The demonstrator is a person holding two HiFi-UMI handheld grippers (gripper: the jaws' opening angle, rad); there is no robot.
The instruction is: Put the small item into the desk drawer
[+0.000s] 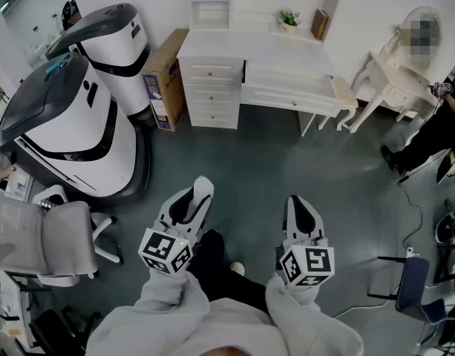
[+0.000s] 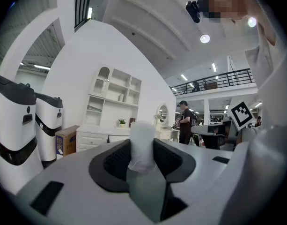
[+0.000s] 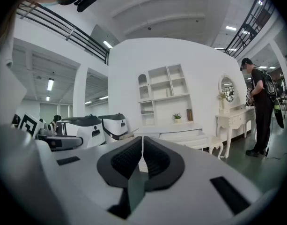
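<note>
Small white cylinder point(image 2: 143, 142) is gripped between the pads of the left gripper point(image 1: 197, 193), whose jaws are held partly apart by it. It is carried low in front of the person, well apart from the desk point(image 1: 257, 50). The right gripper point(image 1: 300, 208) is seen with its jaws pressed together and nothing between them.

Two large white-and-grey machines point(image 1: 71, 117) are found at the left. One office chair point(image 1: 41, 239) is placed near them, and one cardboard box point(image 1: 166, 76) is set just beside the desk. Three small drawers point(image 1: 210, 93) are stacked at the desk's left end, and one wide drawer point(image 1: 286, 87) is pulled out to their right. An open stretch of grey floor point(image 1: 286, 158) is left between the two grippers and the desk's front edge. One person point(image 1: 435, 128) is seen near the right edge.
</note>
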